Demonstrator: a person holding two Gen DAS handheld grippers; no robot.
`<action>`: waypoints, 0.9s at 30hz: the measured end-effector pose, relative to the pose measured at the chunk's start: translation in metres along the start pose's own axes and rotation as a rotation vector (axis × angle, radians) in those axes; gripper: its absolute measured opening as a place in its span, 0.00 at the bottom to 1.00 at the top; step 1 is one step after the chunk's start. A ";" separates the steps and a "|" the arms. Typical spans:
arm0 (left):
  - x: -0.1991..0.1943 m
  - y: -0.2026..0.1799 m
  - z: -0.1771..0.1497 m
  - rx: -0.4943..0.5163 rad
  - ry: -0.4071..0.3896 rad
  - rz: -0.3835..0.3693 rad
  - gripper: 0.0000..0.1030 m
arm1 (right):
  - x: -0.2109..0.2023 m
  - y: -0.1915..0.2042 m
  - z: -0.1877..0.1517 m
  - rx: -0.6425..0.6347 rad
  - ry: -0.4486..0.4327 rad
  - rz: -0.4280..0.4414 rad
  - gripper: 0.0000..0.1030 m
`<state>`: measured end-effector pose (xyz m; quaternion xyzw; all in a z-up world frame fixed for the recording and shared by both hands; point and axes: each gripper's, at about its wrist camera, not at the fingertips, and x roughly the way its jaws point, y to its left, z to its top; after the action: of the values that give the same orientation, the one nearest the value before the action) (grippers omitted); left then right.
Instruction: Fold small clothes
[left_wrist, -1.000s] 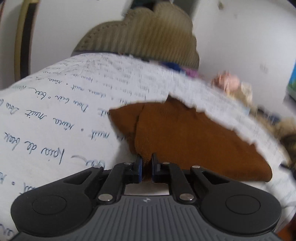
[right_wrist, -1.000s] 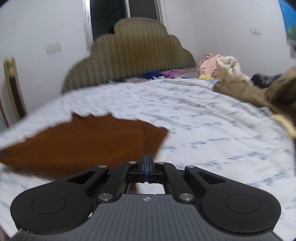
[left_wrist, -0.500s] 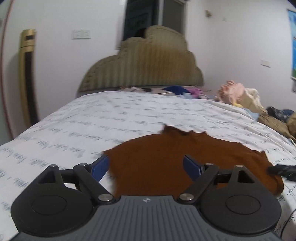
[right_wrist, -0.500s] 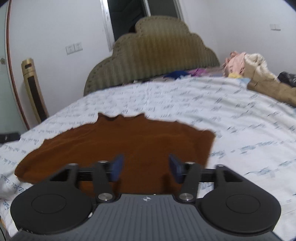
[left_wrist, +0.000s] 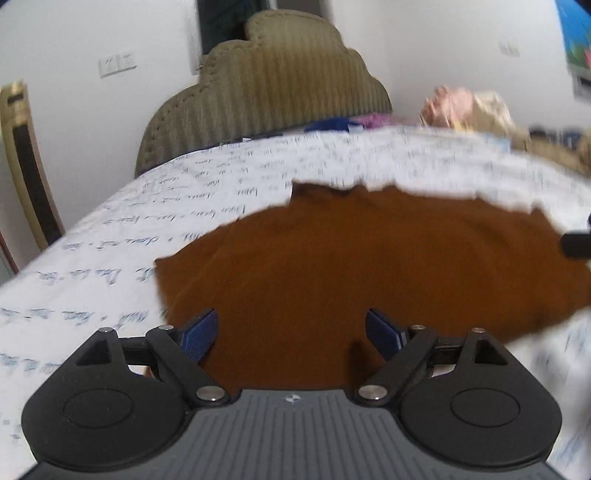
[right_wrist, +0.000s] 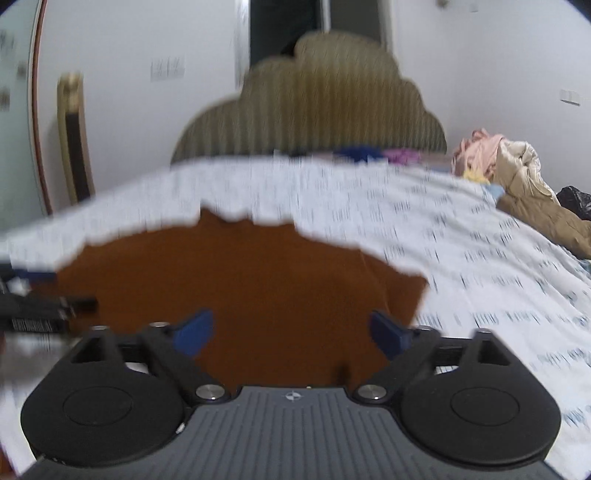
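A small brown garment lies spread flat on the white bed sheet with blue script. My left gripper is open and empty, just above the garment's near left part. In the right wrist view the same brown garment lies ahead, and my right gripper is open and empty over its near right part. The other gripper shows at the left edge of the right wrist view and at the right edge of the left wrist view. Both views are blurred by motion.
An olive ribbed headboard stands at the far end of the bed. A heap of clothes, pink and tan, lies at the far right. A wooden chair back stands to the left of the bed.
Both grippers were shut on the garment's near edge a second ago. They have opened, let it go and drawn back; the garment now lies flat on the sheet.
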<state>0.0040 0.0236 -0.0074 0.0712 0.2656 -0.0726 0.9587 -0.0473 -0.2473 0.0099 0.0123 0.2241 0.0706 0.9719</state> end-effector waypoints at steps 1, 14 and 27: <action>0.005 -0.001 0.007 -0.036 -0.017 -0.001 0.88 | 0.007 0.001 0.003 0.000 -0.020 0.008 0.94; 0.063 -0.017 0.007 -0.096 0.082 0.088 1.00 | 0.056 0.006 -0.028 -0.050 0.127 -0.119 1.00; 0.065 -0.015 0.000 -0.106 0.081 0.081 1.00 | 0.062 -0.002 -0.028 -0.025 0.141 -0.098 1.00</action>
<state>0.0565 0.0022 -0.0424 0.0340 0.3044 -0.0166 0.9518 -0.0044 -0.2405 -0.0426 -0.0159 0.2916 0.0266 0.9561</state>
